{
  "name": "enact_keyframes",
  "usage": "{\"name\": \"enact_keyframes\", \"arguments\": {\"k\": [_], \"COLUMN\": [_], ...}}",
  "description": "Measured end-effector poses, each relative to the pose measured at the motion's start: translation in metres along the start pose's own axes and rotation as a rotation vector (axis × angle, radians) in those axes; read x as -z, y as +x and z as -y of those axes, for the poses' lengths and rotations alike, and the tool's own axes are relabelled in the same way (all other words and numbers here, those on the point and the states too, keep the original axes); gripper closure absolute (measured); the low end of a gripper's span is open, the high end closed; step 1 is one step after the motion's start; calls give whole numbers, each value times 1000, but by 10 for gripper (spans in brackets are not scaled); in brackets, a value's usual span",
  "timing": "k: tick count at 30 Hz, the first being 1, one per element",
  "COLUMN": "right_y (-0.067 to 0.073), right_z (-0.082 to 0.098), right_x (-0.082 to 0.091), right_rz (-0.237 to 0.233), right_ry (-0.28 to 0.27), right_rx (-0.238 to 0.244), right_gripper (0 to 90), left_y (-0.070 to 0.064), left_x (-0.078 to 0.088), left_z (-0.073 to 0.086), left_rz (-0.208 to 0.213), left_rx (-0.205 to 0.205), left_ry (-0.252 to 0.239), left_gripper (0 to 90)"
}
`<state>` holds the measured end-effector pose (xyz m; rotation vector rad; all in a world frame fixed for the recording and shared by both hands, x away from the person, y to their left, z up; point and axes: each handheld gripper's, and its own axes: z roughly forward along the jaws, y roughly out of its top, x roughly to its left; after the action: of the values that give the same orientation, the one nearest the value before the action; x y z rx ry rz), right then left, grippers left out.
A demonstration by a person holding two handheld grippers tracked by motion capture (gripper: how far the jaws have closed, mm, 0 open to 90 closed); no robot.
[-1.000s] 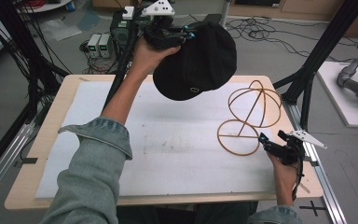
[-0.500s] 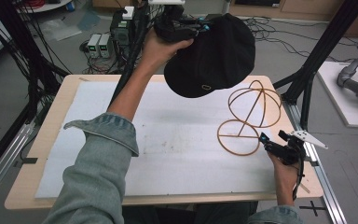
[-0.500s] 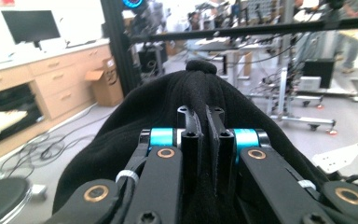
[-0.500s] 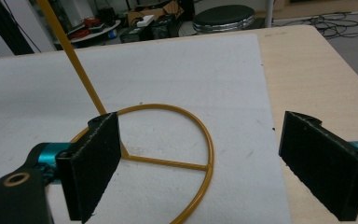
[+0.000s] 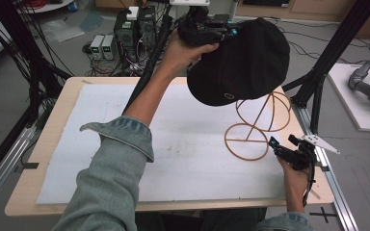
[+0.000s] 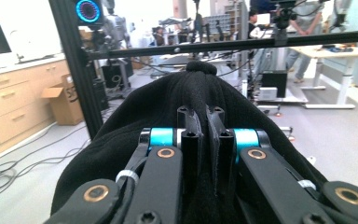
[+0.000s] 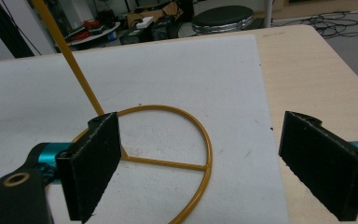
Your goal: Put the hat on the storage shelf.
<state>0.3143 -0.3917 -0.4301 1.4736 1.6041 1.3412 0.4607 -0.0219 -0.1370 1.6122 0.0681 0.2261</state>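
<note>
The left gripper (image 5: 221,32) is clenched on the black cap (image 5: 243,62), jaws pinching its fabric, and holds it in the air at about one o'clock over the table (image 5: 67,101). The cap hangs just above the domed top of the yellow wire stand (image 5: 257,122); whether they touch is unclear. The stand's ring base rests on the white mat (image 5: 173,144) near its three o'clock edge. The right gripper (image 5: 282,149), jaws spread wide and holding nothing, sits just beside that ring at four o'clock. The mat from six to eleven o'clock lies open.
</note>
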Motion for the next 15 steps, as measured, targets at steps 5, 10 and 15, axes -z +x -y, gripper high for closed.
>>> {"name": "enact_keyframes", "arguments": {"k": [5, 10, 15], "right_y": [-1, -2, -2], "right_z": [0, 0, 0], "right_x": [1, 1, 1], "right_rz": [3, 2, 2], "right_ry": [2, -2, -4], "right_rx": [0, 0, -6], "right_gripper": [128, 128, 128], "left_y": [-3, -6, -7], "left_x": [-13, -27, -40], "left_z": [3, 11, 19], "left_rz": [35, 77, 96], "left_rx": [-4, -5, 3], "left_ry": [18, 40, 63], "left_gripper": [856, 855, 855]}}
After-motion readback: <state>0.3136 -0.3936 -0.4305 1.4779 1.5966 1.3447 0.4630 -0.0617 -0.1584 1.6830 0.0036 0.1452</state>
